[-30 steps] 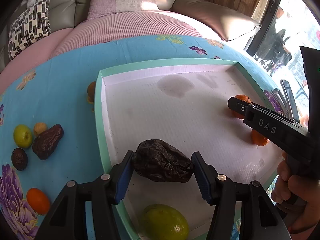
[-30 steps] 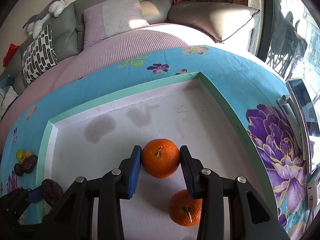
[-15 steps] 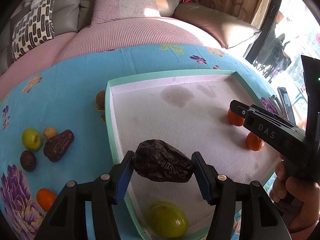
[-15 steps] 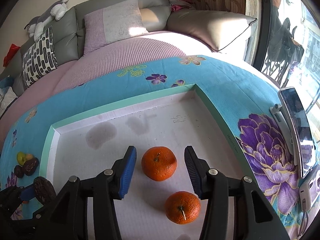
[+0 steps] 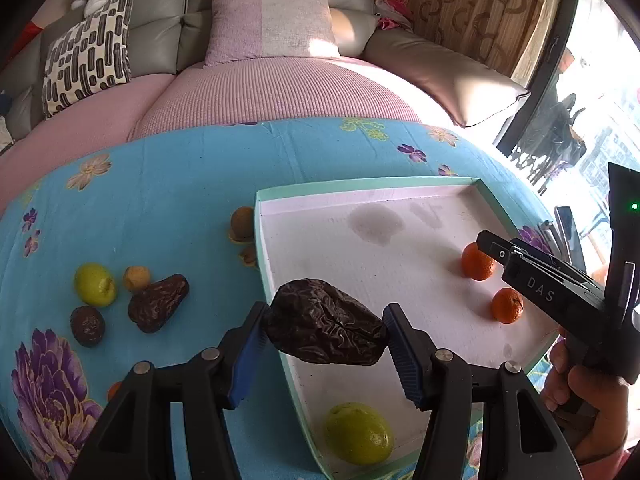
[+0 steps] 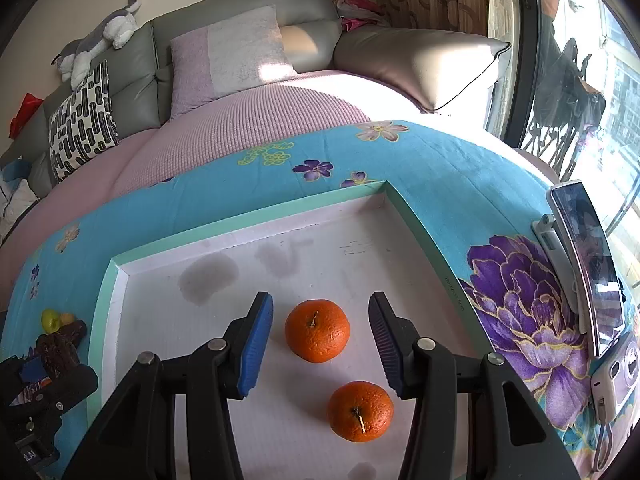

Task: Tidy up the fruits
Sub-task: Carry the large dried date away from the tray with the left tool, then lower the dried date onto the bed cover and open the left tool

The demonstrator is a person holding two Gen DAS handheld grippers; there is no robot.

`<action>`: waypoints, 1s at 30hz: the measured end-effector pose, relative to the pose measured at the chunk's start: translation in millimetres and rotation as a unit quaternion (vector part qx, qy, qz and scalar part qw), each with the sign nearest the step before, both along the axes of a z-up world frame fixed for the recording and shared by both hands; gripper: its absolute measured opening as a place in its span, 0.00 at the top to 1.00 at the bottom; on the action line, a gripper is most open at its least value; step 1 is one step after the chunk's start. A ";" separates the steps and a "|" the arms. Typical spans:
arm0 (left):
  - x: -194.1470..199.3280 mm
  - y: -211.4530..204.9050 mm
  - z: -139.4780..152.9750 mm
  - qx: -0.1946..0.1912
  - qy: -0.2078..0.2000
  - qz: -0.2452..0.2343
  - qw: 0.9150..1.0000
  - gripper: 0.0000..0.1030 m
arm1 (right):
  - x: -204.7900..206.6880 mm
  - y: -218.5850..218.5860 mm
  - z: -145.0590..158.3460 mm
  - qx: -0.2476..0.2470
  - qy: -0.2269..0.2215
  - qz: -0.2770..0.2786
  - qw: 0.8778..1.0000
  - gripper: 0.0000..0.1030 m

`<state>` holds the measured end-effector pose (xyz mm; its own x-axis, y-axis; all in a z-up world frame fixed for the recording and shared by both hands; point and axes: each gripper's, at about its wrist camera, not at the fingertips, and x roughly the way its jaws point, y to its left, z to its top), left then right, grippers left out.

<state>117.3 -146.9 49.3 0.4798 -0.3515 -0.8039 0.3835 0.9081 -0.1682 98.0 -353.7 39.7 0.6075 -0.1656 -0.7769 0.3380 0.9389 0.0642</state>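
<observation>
Date [image 5: 325, 333] clamped over tray [image 5: 360, 187] rim; oranges [image 6: 317, 336] free.

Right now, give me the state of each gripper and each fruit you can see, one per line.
Left gripper: shut on the big wrinkled date, held over the tray's left edge.
Right gripper: open, jaws either side of the far orange, not touching.
Near orange: resting in the tray.
Green fruit: in the tray's near corner.
Smaller date: on the cloth, outside the tray.
</observation>
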 end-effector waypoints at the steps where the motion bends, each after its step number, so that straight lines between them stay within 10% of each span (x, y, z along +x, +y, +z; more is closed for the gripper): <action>1: 1.7 4.0 0.2 -0.001 0.000 0.006 1.000 0.40 | -0.2 0.3 -0.3 0.001 0.000 0.000 1.000 0.50; 18: 32.5 125.9 -16.3 -0.009 0.022 0.190 0.982 0.40 | 9.1 56.4 1.5 0.000 -0.003 0.081 0.997 0.50; 30: 34.2 143.6 -24.1 0.000 0.037 0.214 0.976 0.38 | 10.8 66.2 -2.3 -0.011 0.002 0.101 0.995 0.40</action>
<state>151.5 -3.3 25.2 0.5234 -0.1311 -0.8420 -0.0442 0.9826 -0.1805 108.8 -287.5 37.4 0.6268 -0.0579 -0.7770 0.1433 0.9888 0.0419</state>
